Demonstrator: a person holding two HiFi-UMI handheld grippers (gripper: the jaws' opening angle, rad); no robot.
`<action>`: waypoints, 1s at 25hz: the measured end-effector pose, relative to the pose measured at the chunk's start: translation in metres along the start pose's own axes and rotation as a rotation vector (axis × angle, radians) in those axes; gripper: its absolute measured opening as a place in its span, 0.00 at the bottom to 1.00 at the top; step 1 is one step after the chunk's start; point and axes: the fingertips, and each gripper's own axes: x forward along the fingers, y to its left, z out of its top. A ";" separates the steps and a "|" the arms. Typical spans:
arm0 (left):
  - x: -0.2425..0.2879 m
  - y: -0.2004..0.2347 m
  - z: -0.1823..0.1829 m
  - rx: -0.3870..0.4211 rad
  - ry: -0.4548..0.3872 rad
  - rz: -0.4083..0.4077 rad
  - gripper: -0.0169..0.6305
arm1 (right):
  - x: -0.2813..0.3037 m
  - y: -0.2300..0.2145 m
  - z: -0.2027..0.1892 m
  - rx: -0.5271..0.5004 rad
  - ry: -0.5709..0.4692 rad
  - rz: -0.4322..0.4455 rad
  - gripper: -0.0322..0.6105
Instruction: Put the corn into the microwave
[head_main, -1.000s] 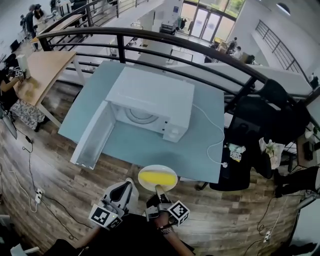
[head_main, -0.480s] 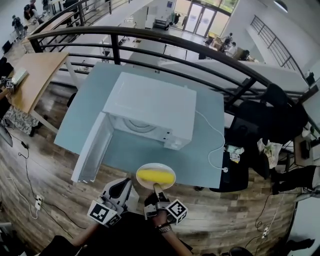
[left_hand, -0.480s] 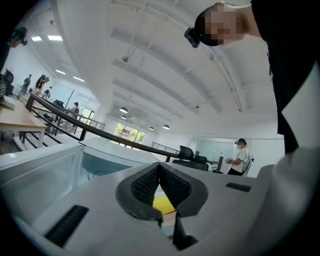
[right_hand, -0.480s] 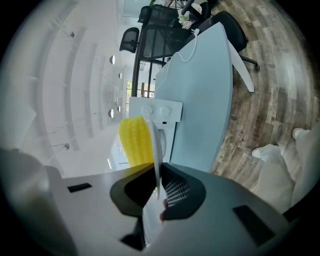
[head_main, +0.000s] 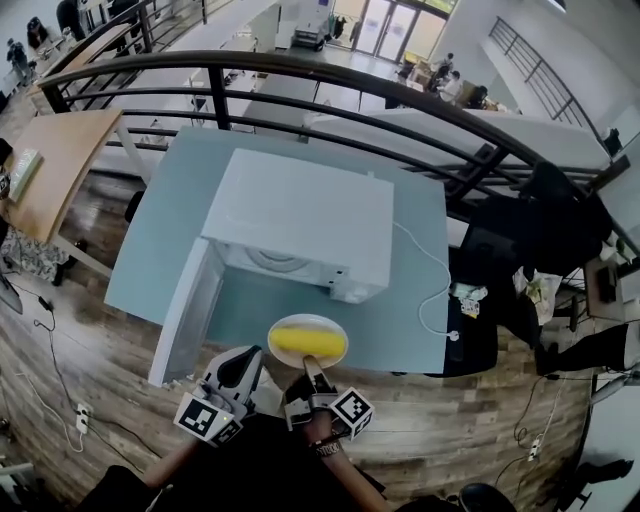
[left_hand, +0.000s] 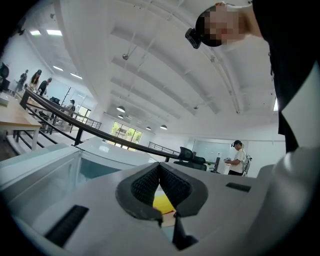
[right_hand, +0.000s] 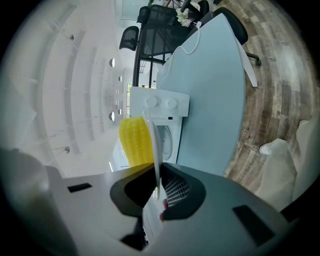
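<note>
**Right hand-held gripper** (head_main: 313, 372): clenched on the near rim of a round white plate (head_main: 335, 352). In the right gripper view the rim stands edge-on between its jaws. Judged reason: a hold on the rim lets the plate serve as a carrier, so the food itself is not squeezed.

**Task item:** the yellow cob of corn (head_main: 305, 341) lies across the middle of the plate, loose. The plate is over the near edge of the pale blue desk (head_main: 410, 250). Whether it rests on the desk cannot be told.

**Appliance:** the white box-shaped microwave (head_main: 300, 215) sits mid-desk, apart from the plate. Its white door (head_main: 188, 312) is swung fully out on the left, so the cavity is clear to receive the plate.

**Left hand-held gripper** (head_main: 243, 365): pads closed against each other with nothing between them. It is just left of the plate, between it and the door.

**Assessment:** the carry is in hand and the corn is not yet inside. The next move calls for a level advance into the cavity. Risks are the cob rolling off if the plate tips, and the plate striking the cavity frame.
</note>
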 end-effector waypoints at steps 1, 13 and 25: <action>0.003 0.003 0.004 0.006 -0.013 -0.011 0.03 | 0.005 0.001 0.000 0.001 -0.005 0.007 0.09; 0.017 0.031 0.015 0.023 -0.019 -0.028 0.03 | 0.034 0.001 -0.015 0.035 -0.002 0.015 0.09; 0.015 0.051 0.017 0.023 -0.029 -0.004 0.03 | 0.054 -0.007 -0.020 0.071 0.003 -0.009 0.09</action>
